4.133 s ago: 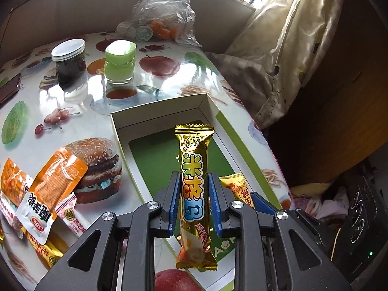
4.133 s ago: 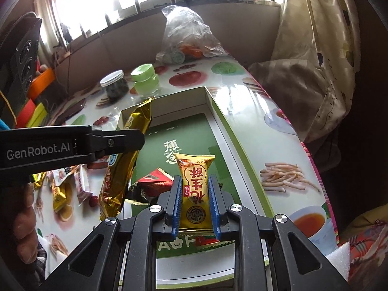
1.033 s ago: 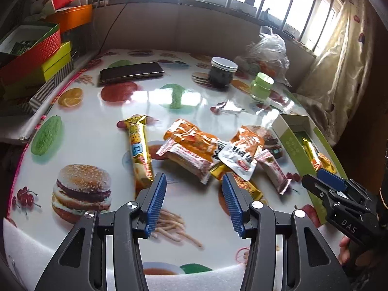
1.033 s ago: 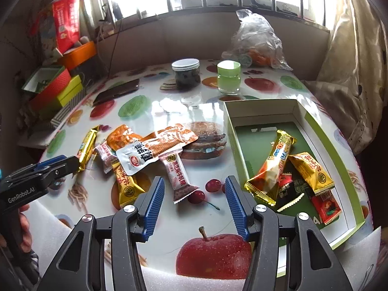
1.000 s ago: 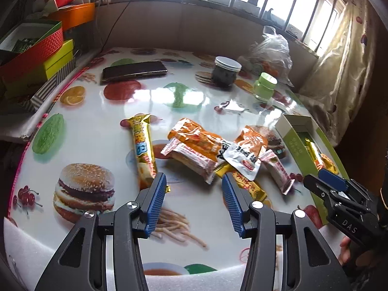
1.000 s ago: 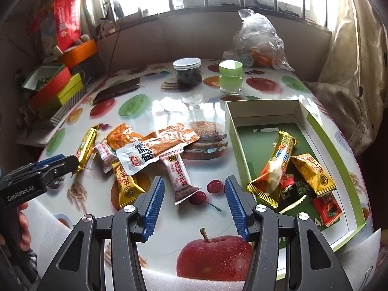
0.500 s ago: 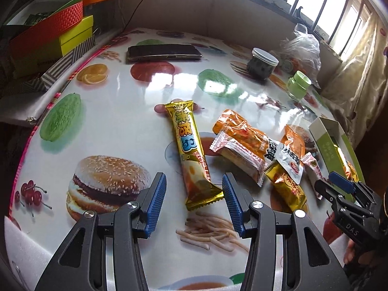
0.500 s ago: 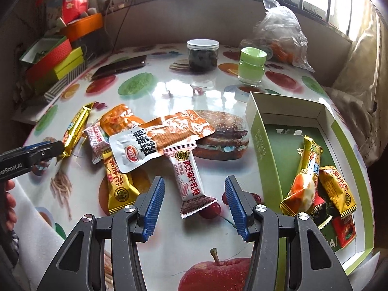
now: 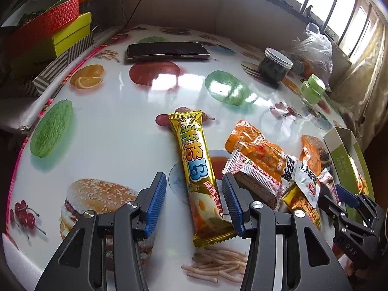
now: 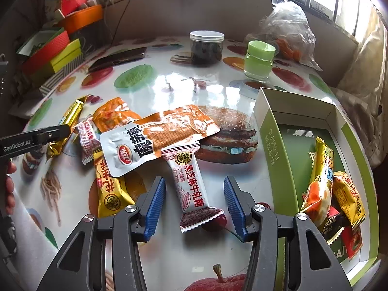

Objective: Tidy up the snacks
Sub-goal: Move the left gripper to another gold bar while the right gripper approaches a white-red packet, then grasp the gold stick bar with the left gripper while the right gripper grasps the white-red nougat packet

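Since a second ago both claws have come down closer to the loose snacks, so each wrapper now fills far more of its view. The long gold snack bar [image 9: 196, 177] lies flat on the worktop [image 9: 116, 131], its near half between the blue pads of the left claw [image 9: 194, 206], which stands partly open; the right pad looks very near the wrapper's edge, though whether it touches is hard to tell. The white sesame candy packet [image 10: 191, 189] lies between the pads of the right claw [image 10: 195, 207], whose jaws are closing but stand clear of it on both sides. Its far end is tucked under the orange-and-white pouch [image 10: 155, 140]. Beside that lie a yellow peanut candy [image 10: 110, 189] and a crinkled orange packet [image 10: 111, 117]. To the right the green box [image 10: 276, 145] sits open on the worktop, holding another gold bar [image 10: 320, 181] and a few small packets. Farther back stand a dark jar with a white lid [image 10: 206, 47], a green-lidded jar [image 10: 259, 60], a phone [image 9: 167, 51] and a clear plastic bag [image 10: 286, 26].
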### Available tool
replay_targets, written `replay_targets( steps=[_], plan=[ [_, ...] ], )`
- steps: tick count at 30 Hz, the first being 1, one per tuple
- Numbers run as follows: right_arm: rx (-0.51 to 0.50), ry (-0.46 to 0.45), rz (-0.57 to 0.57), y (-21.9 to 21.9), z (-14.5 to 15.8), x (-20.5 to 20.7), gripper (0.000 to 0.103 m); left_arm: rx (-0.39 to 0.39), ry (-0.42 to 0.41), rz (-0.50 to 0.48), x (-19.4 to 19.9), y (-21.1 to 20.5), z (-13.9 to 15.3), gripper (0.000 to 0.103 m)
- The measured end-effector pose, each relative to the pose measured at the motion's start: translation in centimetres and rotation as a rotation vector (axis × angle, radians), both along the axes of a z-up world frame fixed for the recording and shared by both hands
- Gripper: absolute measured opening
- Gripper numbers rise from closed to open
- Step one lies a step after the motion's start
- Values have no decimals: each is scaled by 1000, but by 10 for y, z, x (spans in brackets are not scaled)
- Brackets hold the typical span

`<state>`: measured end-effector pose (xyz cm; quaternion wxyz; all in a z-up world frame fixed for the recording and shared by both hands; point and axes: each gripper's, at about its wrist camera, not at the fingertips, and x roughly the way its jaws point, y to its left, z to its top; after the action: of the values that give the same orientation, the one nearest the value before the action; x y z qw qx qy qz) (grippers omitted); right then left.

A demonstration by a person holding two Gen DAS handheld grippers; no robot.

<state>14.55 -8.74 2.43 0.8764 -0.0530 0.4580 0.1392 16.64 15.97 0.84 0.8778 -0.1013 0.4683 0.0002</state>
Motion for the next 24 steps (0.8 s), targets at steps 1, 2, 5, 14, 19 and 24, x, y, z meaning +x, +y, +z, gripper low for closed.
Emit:
replay_targets(
  steps=[1, 2, 5, 14, 19, 24],
  plan=[
    [2, -1, 1, 0, 0, 0, 48, 4, 1, 3, 2, 0, 0, 49],
    [3, -3, 1, 0, 0, 1, 47, 10, 2, 7, 3, -1, 0, 49],
    [6, -9, -5, -1, 0, 0, 42, 29, 1, 14, 6, -2, -1, 49],
    [20, -13, -9, -2, 2, -1, 23, 72, -1, 28, 8, -5, -2, 38],
    [24, -12, -14, -2, 2, -2, 21, 72, 2, 30, 7, -3, -2, 25],
    [30, -16, -19, -3, 4, -4, 20, 76, 3, 25, 5, -5, -1, 24]
  ],
)
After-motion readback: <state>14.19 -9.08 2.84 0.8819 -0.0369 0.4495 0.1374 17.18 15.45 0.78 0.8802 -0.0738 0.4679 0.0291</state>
